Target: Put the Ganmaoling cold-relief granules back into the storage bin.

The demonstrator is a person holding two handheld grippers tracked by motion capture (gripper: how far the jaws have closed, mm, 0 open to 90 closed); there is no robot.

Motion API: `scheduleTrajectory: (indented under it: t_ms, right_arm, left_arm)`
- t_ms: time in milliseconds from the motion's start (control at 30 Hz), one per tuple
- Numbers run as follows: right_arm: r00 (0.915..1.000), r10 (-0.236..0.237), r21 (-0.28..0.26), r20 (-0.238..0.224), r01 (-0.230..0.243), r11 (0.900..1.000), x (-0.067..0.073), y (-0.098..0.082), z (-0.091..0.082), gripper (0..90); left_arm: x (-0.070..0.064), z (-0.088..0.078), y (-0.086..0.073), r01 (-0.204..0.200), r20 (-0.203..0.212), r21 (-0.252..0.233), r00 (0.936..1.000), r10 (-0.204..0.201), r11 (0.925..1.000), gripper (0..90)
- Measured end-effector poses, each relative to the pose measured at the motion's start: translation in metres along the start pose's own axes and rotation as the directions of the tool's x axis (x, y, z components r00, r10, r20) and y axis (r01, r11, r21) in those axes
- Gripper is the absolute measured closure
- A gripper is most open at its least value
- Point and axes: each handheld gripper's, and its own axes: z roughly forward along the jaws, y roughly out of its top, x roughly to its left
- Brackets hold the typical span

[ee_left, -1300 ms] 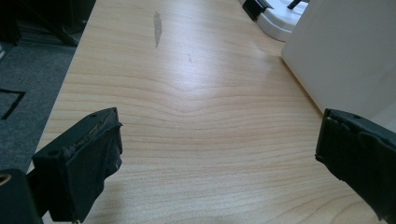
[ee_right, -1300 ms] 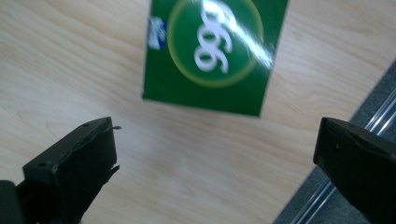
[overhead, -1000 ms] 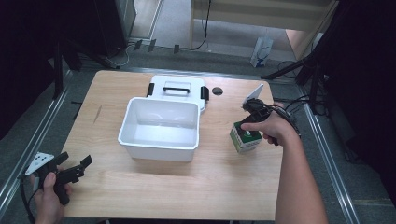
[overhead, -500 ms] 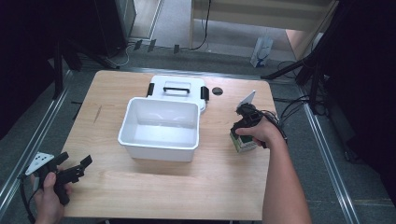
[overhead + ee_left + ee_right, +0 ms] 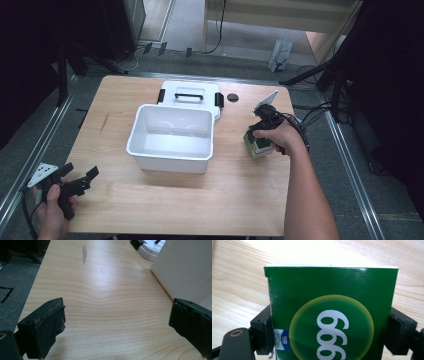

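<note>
On the right half of the wooden table (image 5: 165, 200) we find the green carton (image 5: 258, 145), and the right gripper (image 5: 263, 131) has its jaws closed against the carton's two sides. The right gripper view confirms this: the black pads (image 5: 263, 332) press the green carton (image 5: 332, 315) at left and right, its printed face turned toward the camera. From the high view we cannot tell whether the carton rests on the table or is just clear of it; it sits tilted under the hand.

Near the centre stands the white bin (image 5: 172, 137), open at the top and, as far as we can see, with nothing in it. Its lid (image 5: 192, 95), with black latches and a handle, lies behind it and touches or nearly touches its far rim. A small dark disc (image 5: 232, 97) lies on the table beside the lid.

At the front left corner the left gripper (image 5: 80, 179) is held off the work, jaws spread wide with nothing between them; the left gripper view shows bare wood between the pads (image 5: 45, 325) and the white bin (image 5: 185, 267) wall to one side.

We judge the work to be at an early stage: the carton is secured but well apart from the bin. Carrying it over, placing it inside and, presumably, fitting the lid all remain to be done.
</note>
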Motion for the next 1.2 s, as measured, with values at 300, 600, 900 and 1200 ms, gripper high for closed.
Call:
scheduleTrajectory:
  t_ms: [300, 600, 900, 1200]
  right_arm:
    - [0.9986, -0.052, -0.036, -0.007, 0.052, 0.998, 0.016, 0.012, -0.036, 16.1]
    - [0.9963, -0.086, -0.056, -0.004, 0.086, 0.995, 0.03, 0.022, -0.063, 16.1]
    - [0.991, -0.134, -0.089, 0.002, 0.134, 0.987, 0.059, 0.036, -0.093, 16.1]
    - [0.9822, -0.188, -0.096, 0.007, 0.188, 0.978, 0.086, 0.048, -0.111, 16.1]
  left_arm:
    - [0.0, 0.0, 0.0, 0.001, 0.007, 0.002, 1.0, -0.001, 1.0, 1.1]
    - [0.0, 0.0, 0.0, 0.0, 0.009, 0.0, 1.0, 0.0, 1.0, 1.0]
    - [0.0, 0.0, 0.0, -0.002, 0.008, 0.001, 1.0, 0.002, 1.0, 1.1]
    - [0.0, 0.0, 0.0, -0.002, 0.009, 0.002, 1.0, 0.002, 1.0, 1.1]
